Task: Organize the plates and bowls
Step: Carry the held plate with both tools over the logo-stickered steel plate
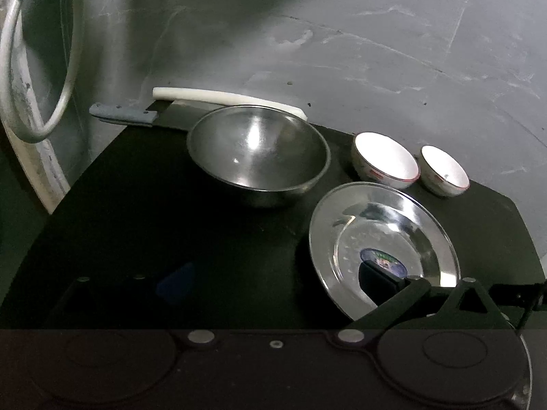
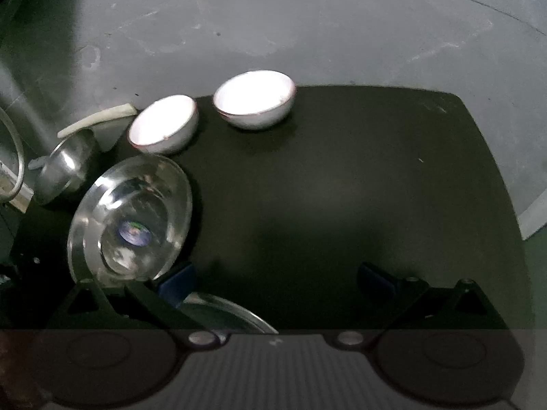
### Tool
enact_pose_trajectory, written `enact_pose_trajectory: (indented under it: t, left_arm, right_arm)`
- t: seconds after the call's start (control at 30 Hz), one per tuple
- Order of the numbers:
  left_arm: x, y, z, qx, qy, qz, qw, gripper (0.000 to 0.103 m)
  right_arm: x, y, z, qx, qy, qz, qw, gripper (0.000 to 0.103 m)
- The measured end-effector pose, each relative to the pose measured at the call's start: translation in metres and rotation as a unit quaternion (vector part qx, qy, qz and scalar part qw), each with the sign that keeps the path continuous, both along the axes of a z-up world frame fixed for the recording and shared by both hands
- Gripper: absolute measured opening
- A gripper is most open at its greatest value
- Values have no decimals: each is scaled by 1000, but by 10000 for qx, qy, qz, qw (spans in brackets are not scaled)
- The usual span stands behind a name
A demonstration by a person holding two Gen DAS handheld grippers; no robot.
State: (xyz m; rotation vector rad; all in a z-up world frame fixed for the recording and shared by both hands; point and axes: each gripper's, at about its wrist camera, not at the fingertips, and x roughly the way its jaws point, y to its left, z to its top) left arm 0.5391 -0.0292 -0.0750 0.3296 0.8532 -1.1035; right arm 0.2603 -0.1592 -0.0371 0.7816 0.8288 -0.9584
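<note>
Left cam: left gripper (image 1: 273, 283) is spread wide over the black mat (image 1: 136, 222), one finger above the steel plate (image 1: 383, 239). Big steel bowl (image 1: 258, 157) sits behind, two white bowls (image 1: 384, 160) lined up to the right. Right cam: right gripper (image 2: 277, 280) is spread too, holding nothing, plate (image 2: 130, 215) just past its left finger, second plate (image 2: 225, 314) underneath

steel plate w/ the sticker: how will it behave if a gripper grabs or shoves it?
The steel plate looks thin and polished, so probably light, stiff and slippery between fingers. Its rim flares wide over a shallow well, so a rim pinch may tip it. On the dark mat a push should likely slide it, not roll.
</note>
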Motion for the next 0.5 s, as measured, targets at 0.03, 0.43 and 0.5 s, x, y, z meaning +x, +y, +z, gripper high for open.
enact_pose_trajectory:
  t: [0.03, 0.43, 0.5]
  left_arm:
    - [3, -3, -2, 8, 51, -19, 10000, 102]
    - [13, -19, -11, -11, 341, -456, 9984, 96]
    - [15, -20, -11, -29, 395, -476, 9981, 91]
  right_arm:
    - [7, -1, 0, -46, 4, 45, 10000, 103]
    - [66, -9, -10, 10, 38, 331, 9994, 74]
    - [69, -11, -13, 67, 53, 285, 9996, 65]
